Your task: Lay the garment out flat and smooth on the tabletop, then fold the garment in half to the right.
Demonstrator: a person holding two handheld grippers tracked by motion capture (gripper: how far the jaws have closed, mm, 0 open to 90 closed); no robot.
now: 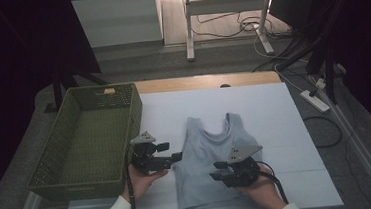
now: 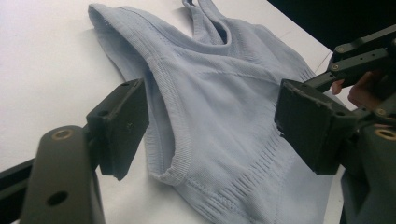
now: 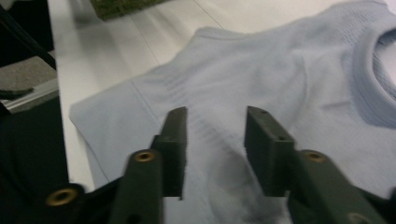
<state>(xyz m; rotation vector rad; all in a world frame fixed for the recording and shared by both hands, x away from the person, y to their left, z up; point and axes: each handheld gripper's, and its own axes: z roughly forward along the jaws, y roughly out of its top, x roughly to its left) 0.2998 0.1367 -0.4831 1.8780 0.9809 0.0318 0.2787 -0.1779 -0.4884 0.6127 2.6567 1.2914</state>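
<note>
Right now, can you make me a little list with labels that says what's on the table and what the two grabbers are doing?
Top: light blue tank top, lying flat on the white table
Basket: green woven basket, at the table's left side, nothing in it
Left gripper: open, beside the top's left edge, jaws either side of the armhole
Right gripper: open, over the top's lower part, nothing between the jaws

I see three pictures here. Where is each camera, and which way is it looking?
High view: sits above the person's side, looking forward and down on the white table, green basket and pale blue tank top; both hands and claws show.
Left claw view: rides on the left claw, looking along its open jaws at the top's armhole; the other claw shows at right.
Right claw view: rides on the right claw, looking across the top toward the basket.
Shared: all three show the tank top on the table.
</note>
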